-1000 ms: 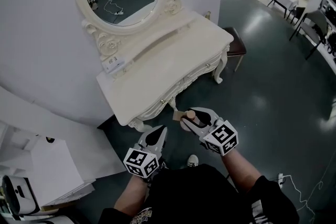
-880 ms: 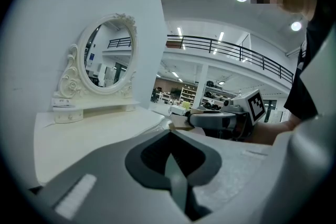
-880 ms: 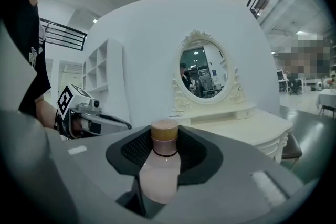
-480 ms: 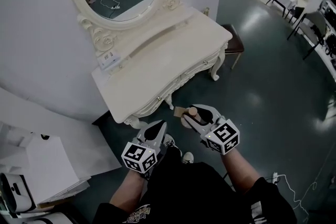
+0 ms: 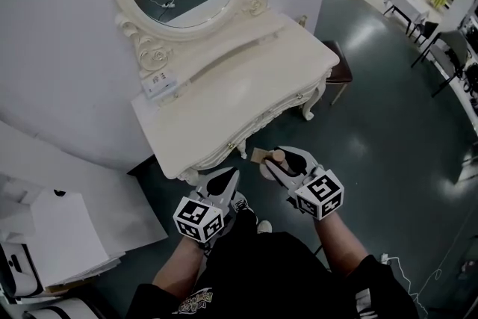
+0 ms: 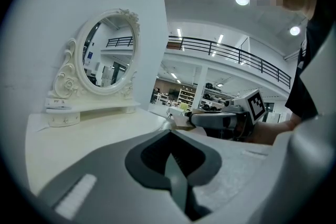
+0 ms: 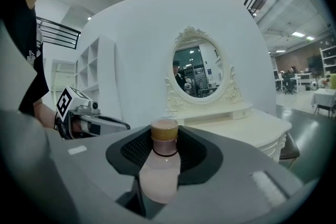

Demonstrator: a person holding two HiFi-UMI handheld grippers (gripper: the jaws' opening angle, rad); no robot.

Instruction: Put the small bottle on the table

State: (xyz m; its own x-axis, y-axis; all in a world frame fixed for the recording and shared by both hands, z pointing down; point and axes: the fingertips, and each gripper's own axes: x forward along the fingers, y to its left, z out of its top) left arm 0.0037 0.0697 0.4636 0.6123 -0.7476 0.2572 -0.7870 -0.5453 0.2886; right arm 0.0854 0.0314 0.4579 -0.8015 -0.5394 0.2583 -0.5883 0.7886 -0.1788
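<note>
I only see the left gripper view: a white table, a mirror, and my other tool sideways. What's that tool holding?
Observer: The right tool is shut on a small bottle, pale pink with a tan cap.
Operator: Is it on the table yet?
Observer: No. In the head view the bottle hangs over the dark floor, just short of the front edge of the table.
Operator: Is anything near the table?
Observer: A brown stool stands at its right end.

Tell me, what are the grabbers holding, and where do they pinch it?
The right gripper pinches the small bottle around its body, cap poking out. The left gripper is shut and empty.
</note>
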